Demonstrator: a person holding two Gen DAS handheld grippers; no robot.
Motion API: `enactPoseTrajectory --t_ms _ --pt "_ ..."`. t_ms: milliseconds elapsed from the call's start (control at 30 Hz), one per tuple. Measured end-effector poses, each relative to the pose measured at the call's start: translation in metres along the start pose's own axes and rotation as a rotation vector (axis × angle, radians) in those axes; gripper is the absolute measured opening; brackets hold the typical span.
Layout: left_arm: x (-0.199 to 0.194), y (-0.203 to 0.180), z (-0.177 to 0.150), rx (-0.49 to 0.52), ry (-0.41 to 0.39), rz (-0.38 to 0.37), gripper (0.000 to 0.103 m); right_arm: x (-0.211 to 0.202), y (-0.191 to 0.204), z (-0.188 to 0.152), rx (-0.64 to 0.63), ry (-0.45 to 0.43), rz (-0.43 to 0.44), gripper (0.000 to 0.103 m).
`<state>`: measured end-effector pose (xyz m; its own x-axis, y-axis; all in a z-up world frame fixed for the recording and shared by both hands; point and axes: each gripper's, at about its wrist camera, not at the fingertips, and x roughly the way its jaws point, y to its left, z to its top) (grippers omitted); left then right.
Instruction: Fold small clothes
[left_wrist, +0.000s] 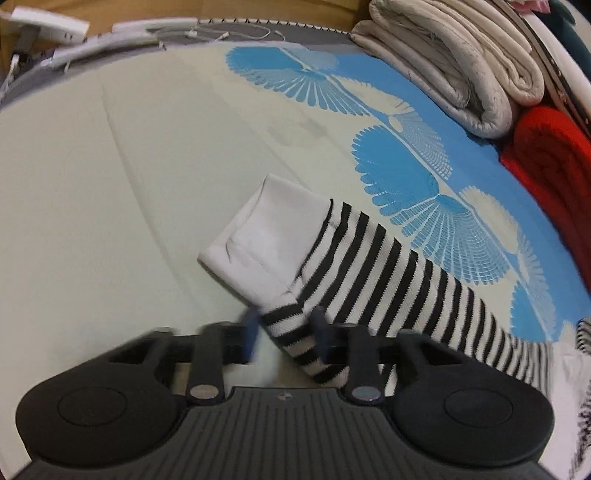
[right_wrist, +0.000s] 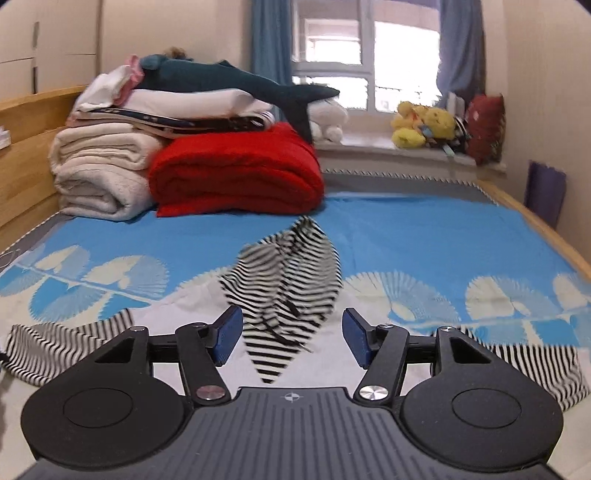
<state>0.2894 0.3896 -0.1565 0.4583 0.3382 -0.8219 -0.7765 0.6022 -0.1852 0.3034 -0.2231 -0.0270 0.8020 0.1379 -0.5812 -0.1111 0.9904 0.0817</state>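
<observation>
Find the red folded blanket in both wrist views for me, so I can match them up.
Left wrist: red folded blanket at the right edge, below the cream quilt.
Right wrist: red folded blanket left of centre, upper half, right of the cream quilt.
Shared landmark: the blue fan-pattern bedsheet.

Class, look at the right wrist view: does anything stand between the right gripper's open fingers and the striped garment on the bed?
Nothing visible does. The right gripper is open, and a raised fold of the striped garment sits directly ahead between its blue pads, with only bed sheet around.

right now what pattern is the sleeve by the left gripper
Black and white stripes with a plain white cuff; left wrist view.
</observation>
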Motion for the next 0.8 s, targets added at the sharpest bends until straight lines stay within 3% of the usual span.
enactPoseTrajectory --t_ms 100,167,200,267,333,433,467,533,567,600,633,700,800 --pt "-0.015 -0.024 0.002 0.044 -0.083 0.042 0.007 0.016 -0.019 -0.004 0.045 0.068 -0.054 0.061" --pt "-0.041 -0.054 -0.001 0.115 -0.183 0.012 0.007 0.022 -0.036 -0.002 0.083 0.076 -0.062 0.052" --pt "-0.058 -0.072 -0.005 0.158 -0.234 -0.023 0.007 0.025 -0.043 -0.002 0.106 0.079 -0.071 0.047" --pt "-0.095 -0.116 -0.025 0.254 -0.323 -0.142 0.006 0.028 -0.059 -0.003 0.147 0.090 -0.084 0.025" --pt "-0.126 -0.161 -0.055 0.350 -0.354 -0.298 0.006 0.031 -0.070 -0.005 0.174 0.108 -0.105 0.021" --pt "-0.171 -0.230 -0.118 0.502 -0.294 -0.591 0.006 0.034 -0.085 -0.006 0.223 0.122 -0.118 0.022" --pt "-0.180 -0.249 -0.137 0.553 -0.239 -0.686 0.007 0.035 -0.090 -0.005 0.238 0.125 -0.121 0.022" --pt "-0.193 -0.285 -0.173 0.692 -0.034 -0.904 0.017 0.037 -0.096 -0.005 0.266 0.131 -0.123 0.022" --pt "-0.200 -0.296 -0.187 0.749 0.025 -0.981 0.017 0.038 -0.099 -0.006 0.278 0.133 -0.122 0.023" --pt "-0.206 -0.300 -0.195 0.772 0.002 -0.994 0.020 0.040 -0.101 -0.007 0.291 0.137 -0.122 0.024" --pt "-0.209 -0.301 -0.197 0.778 -0.038 -0.969 0.024 0.040 -0.102 -0.007 0.302 0.142 -0.123 0.028" --pt "-0.199 -0.299 -0.189 0.739 -0.045 -0.908 0.026 0.044 -0.106 -0.010 0.337 0.158 -0.129 0.029" --pt "-0.172 -0.288 -0.162 0.664 -0.061 -0.729 0.026 0.057 -0.112 -0.019 0.417 0.208 -0.105 0.030"
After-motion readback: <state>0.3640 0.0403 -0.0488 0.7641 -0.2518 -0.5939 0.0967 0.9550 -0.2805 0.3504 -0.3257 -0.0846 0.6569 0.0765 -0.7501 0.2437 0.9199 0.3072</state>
